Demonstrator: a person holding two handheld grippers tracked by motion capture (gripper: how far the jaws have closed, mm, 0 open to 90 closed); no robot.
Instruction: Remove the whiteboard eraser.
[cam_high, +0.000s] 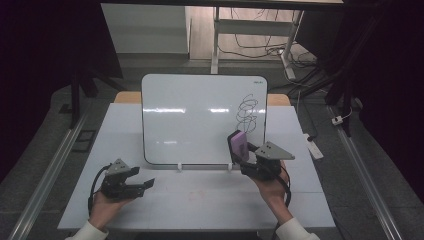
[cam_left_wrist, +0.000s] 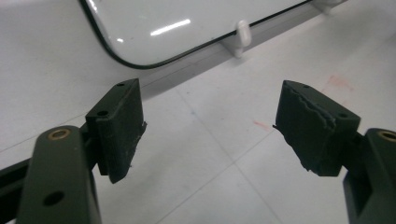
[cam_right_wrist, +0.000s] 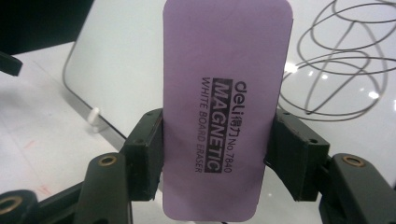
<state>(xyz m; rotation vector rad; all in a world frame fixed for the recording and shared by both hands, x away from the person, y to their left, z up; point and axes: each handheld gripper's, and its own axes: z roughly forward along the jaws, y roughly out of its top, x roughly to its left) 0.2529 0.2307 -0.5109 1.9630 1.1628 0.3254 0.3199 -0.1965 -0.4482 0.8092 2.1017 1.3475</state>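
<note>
— Far left first: left gripper (cam_high: 131, 184) low over the desk (cam_high: 200, 200), jaws spread wide, nothing between them. Fine parked there, clear of the whiteboard (cam_high: 190, 120).

— Then the board itself, propped upright on two small white clips, left half blank?

— Blank and glossy. Farther right, a looping black scribble (cam_high: 248, 112) near the upper right corner.

— And the right gripper (cam_high: 247, 155)?

— Jaws pinching a purple magnetic eraser (cam_right_wrist: 224, 107) by its long edges, label side toward the camera, held just before the board, below and left of the scribble.

— Probably wiping next, then. Best brought flat onto the board, felt side first, light pressure, short strokes, no shoving the board off its clips.
</note>
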